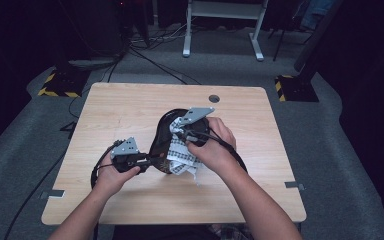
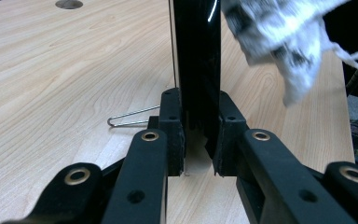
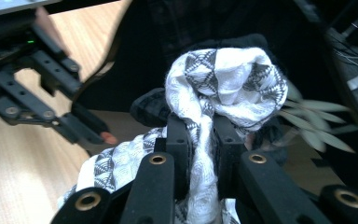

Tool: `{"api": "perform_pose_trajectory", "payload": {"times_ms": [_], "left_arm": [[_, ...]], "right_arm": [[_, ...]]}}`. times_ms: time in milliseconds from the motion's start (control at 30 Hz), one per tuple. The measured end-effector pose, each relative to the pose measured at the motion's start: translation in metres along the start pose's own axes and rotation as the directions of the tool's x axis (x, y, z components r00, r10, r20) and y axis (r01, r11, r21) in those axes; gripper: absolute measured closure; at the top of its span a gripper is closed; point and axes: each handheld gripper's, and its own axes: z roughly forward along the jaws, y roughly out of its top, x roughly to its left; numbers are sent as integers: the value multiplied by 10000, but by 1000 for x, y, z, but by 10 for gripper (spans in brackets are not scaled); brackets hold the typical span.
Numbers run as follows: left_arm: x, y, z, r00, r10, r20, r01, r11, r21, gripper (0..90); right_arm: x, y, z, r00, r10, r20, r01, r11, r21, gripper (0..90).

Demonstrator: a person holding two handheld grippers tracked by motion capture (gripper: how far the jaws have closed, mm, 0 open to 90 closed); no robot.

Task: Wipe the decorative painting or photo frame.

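Now | left tool (image 2: 199, 140) clamps black plate (image 2: 196, 60) | right tool (image 3: 200, 140) clamps cloth (image 3: 223, 84) on plate

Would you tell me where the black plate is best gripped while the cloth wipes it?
Grip the black plate by its thin rim, from the person's side near the table. It stands on edge, leaving its face free for the patterned cloth.
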Motion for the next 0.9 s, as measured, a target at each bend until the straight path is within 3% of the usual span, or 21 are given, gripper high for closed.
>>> {"api": "perform_pose_trajectory", "payload": {"times_ms": [367, 900], "left_arm": [[0, 0, 0, 10000, 25, -4, -25, 10000, -10, 775], [0, 0, 0, 10000, 63, 9, -63, 10000, -6, 773]], "right_arm": [[-35, -15, -10, 9930, 989, 651, -989, 9951, -36, 808], [-59, -32, -12, 9797, 1657, 1132, -1688, 9855, 181, 807]]}}
